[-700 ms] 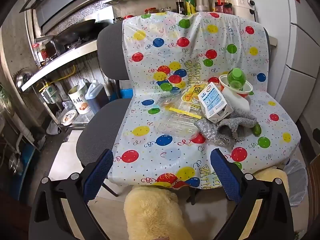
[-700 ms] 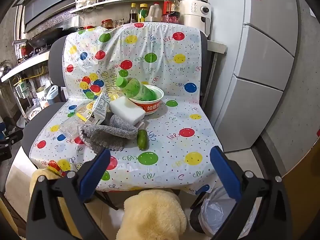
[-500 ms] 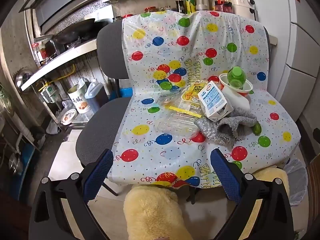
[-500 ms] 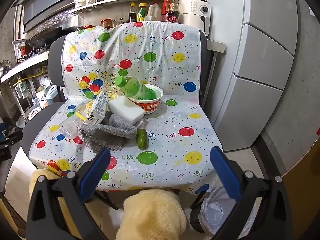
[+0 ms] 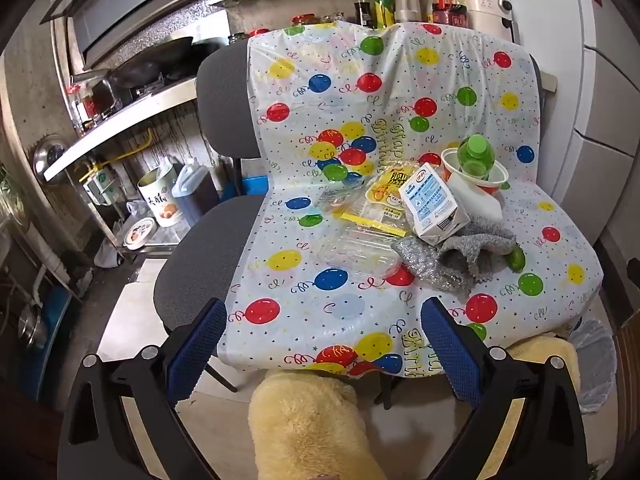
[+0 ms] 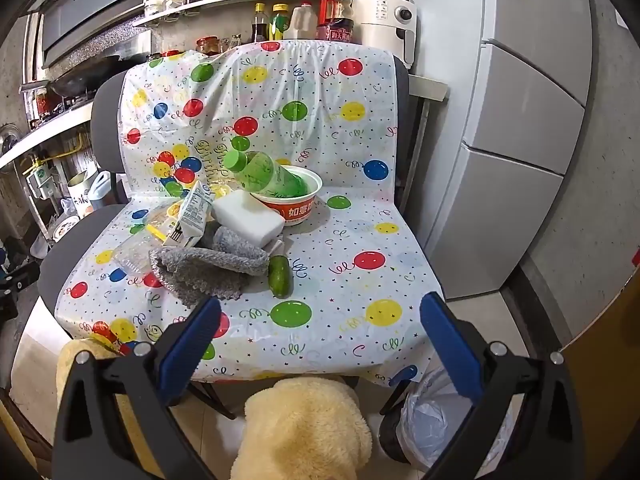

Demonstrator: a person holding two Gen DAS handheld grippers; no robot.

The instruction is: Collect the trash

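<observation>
Left hand-held gripper (image 5: 322, 338): jaws wide apart, empty, short of the balloon-print cover (image 5: 352, 304). Left view, I log nothing collected: milk carton (image 5: 434, 204), clear plastic tray (image 5: 358, 252), yellow wrapper (image 5: 386, 192), grey cloth (image 5: 452, 256), green bottle (image 5: 476, 156) lying in the noodle bowl (image 5: 478, 178).

Right hand-held gripper (image 6: 320, 330): spread open, holding nothing. Right view, I log the same pile, plus white sponge (image 6: 248, 218) and cucumber (image 6: 279, 276); lined bin (image 6: 436, 420) on the floor below the seat's right corner. All pickups remain.

Against the earlier frames: both views are nearly unchanged, with no item moved.
</observation>
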